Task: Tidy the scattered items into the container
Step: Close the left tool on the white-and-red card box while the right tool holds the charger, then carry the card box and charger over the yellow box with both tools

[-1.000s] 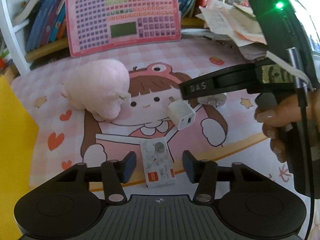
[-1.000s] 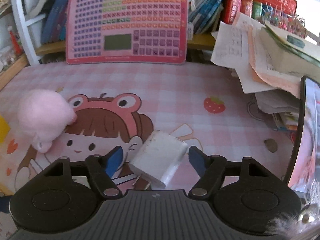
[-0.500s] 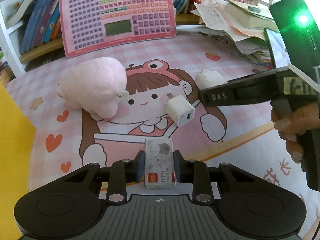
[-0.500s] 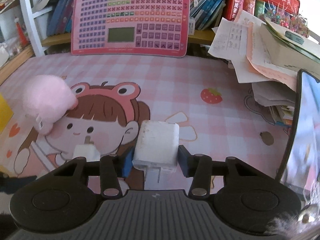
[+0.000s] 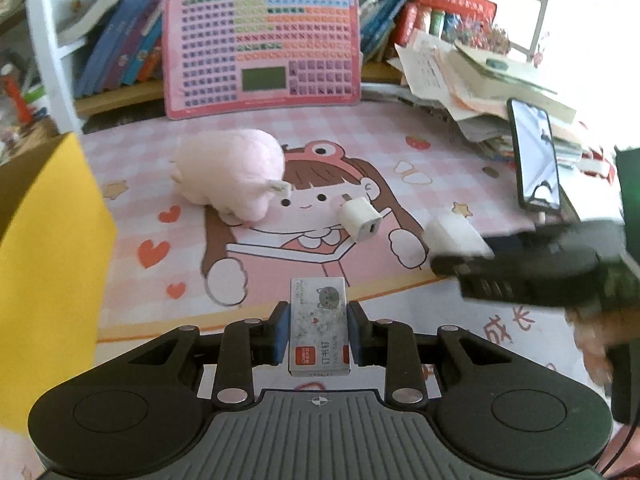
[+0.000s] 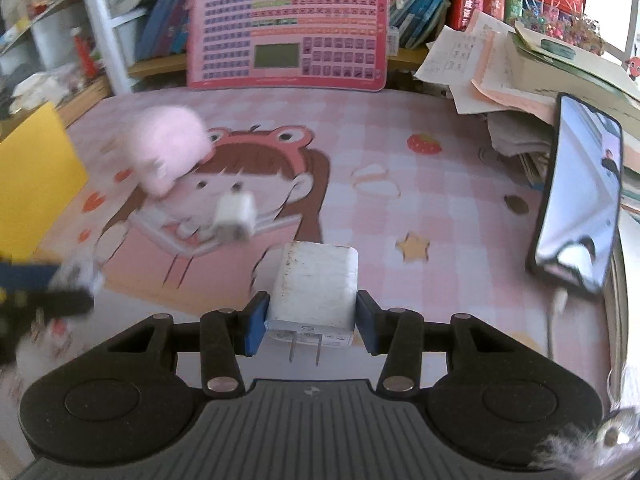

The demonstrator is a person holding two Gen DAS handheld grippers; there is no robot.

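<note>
1. Where the table [image 5: 132,152] carries a pink cartoon mat, a yellow box [image 5: 44,240] stands at its left edge, and books and a pink chart [image 5: 262,46] line the shelf behind.
2. A pink plush [image 5: 230,174] lies on the mat, well ahead of both tools.
3. The right tool [image 6: 310,326] is closed on a big white charger [image 6: 314,290], prongs pointing back toward the camera, lifted off the mat.
4. The left tool [image 5: 318,336] is clamped on a staple box [image 5: 319,326], which sits flat between its blue pads.
5. A small charger [image 5: 360,218] lies loose on the mat, between the plush and the right tool.
6. A phone [image 6: 580,200] leans against papers at the right.
</note>
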